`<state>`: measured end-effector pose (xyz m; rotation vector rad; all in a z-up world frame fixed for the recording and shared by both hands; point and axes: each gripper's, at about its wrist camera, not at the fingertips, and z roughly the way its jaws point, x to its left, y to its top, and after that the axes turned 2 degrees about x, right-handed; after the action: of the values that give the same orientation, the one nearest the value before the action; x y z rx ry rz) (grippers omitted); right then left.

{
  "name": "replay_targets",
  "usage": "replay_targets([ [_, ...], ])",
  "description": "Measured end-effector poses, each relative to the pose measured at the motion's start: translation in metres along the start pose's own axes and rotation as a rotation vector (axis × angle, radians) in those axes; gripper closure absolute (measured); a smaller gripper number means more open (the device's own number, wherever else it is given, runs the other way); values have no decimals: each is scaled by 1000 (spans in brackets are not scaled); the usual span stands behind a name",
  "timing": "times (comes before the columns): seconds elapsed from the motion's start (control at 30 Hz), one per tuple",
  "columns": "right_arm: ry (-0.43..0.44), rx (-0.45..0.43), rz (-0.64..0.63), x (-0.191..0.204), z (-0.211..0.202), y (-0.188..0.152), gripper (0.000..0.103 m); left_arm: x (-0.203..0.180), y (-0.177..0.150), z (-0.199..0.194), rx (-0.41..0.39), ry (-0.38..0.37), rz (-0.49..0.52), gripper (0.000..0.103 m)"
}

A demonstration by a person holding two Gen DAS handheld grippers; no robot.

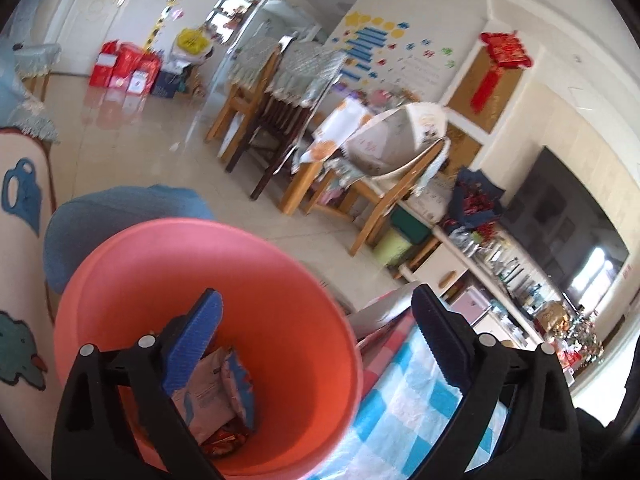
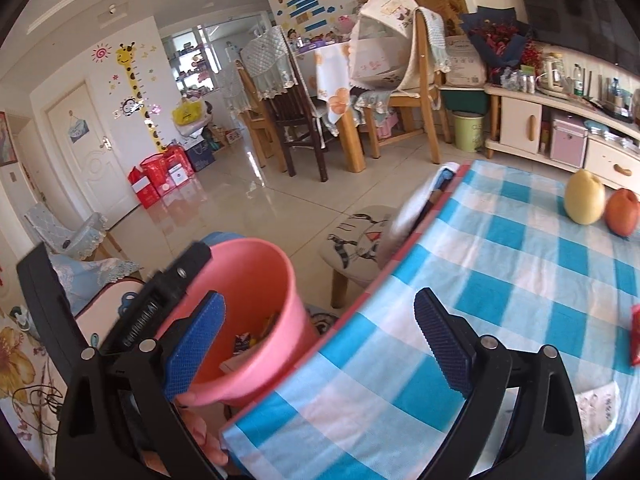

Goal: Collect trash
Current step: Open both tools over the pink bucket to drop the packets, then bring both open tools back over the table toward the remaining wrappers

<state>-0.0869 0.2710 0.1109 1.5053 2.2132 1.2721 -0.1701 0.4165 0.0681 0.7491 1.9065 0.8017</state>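
Note:
A pink trash bucket (image 1: 240,300) stands beside the table's left edge, with several wrappers (image 1: 216,396) in its bottom. My left gripper (image 1: 316,344) is open and empty, its left finger over the bucket's mouth and its right finger over the blue-checked tablecloth (image 1: 404,412). In the right wrist view the bucket (image 2: 256,292) is at lower left, with the left gripper's body against its rim. My right gripper (image 2: 320,344) is open and empty above the tablecloth (image 2: 500,280). A red wrapper (image 2: 635,336) and a white wrapper (image 2: 600,404) lie at the table's right edge.
A yellow pear (image 2: 585,198) and a red apple (image 2: 622,212) stand on the far right of the table. A small stool (image 2: 360,240) sits beyond the table edge. Chairs and a dining table (image 2: 340,92) stand further back, a TV cabinet (image 2: 560,128) along the right wall.

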Motion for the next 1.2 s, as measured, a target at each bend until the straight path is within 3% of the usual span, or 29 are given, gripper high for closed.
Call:
replay_targets([
  [0.17, -62, -7, 2, -20, -20, -14, 8, -25, -13, -5, -21, -74, 68, 4],
  [0.5, -156, -31, -10, -55, -66, -42, 8, -80, -36, -9, 119, -159, 252, 4],
  [0.8, -197, -67, 60, -92, -103, -57, 6, -123, -70, -22, 179, -210, 438, 4],
  [1.03, -219, -89, 104, -120, -128, -65, 6, -141, -95, -29, 246, -221, 487, 4],
  [1.2, -247, -116, 150, -149, -152, -69, 6, -143, -113, -31, 356, -236, 446, 4],
])
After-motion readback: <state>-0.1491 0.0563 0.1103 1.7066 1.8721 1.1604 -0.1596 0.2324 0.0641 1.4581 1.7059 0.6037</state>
